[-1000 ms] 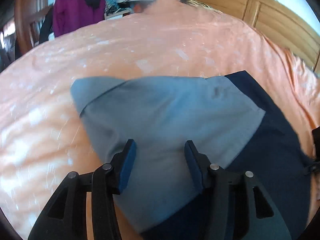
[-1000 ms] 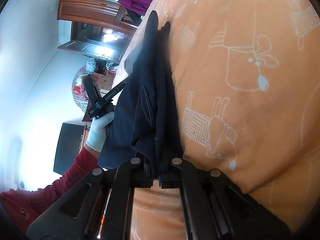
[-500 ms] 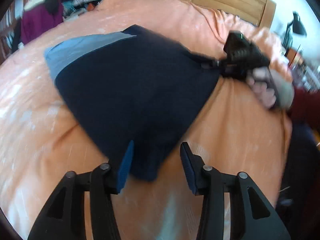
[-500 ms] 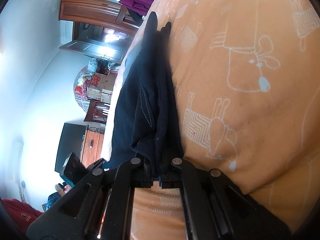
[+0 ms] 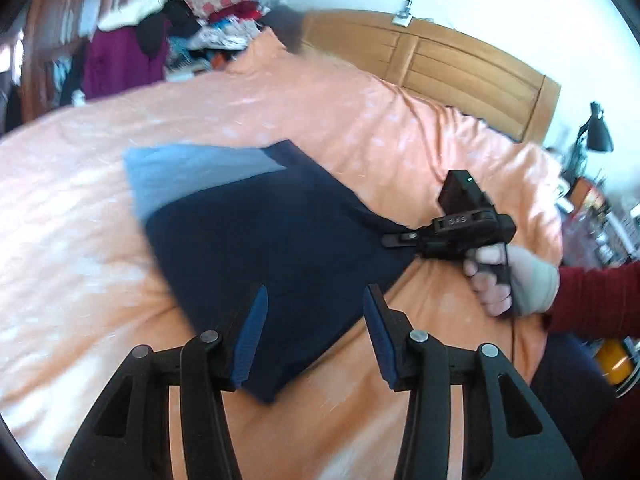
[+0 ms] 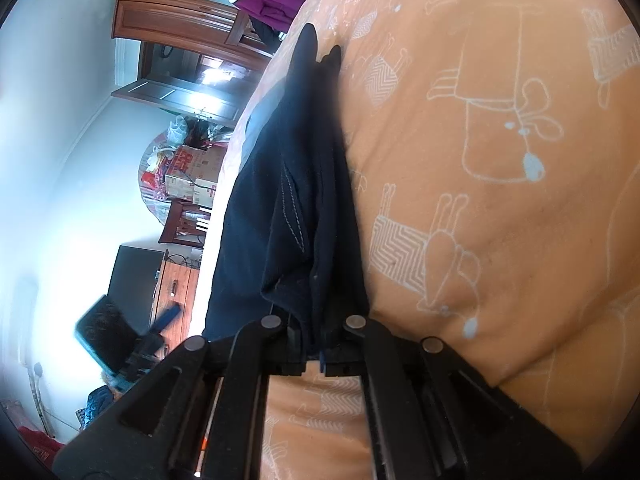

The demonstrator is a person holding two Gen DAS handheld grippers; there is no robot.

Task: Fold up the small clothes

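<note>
A small navy garment (image 5: 272, 248) with a light blue-grey panel (image 5: 180, 172) lies folded flat on the orange bed cover (image 5: 280, 112). My left gripper (image 5: 316, 324) hovers open above its near corner, blue pads apart, holding nothing. In the left wrist view the right gripper (image 5: 400, 239), held by a gloved hand (image 5: 516, 280), pinches the garment's right corner. In the right wrist view my right gripper (image 6: 316, 344) is shut on bunched navy garment (image 6: 304, 184), which stretches away along the bed cover (image 6: 500, 160).
A wooden headboard (image 5: 452, 64) runs behind the bed. A pile of clothes and a purple garment (image 5: 120, 60) sit at the far left. A black lamp (image 5: 596, 132) and cluttered items stand to the right. A red sleeve (image 5: 600, 300) enters from the right.
The left wrist view has swung right and pulled back from the garment, first over the blue-grey panel, now off its near corner. The right gripper has kept its hold on the garment's corner.
</note>
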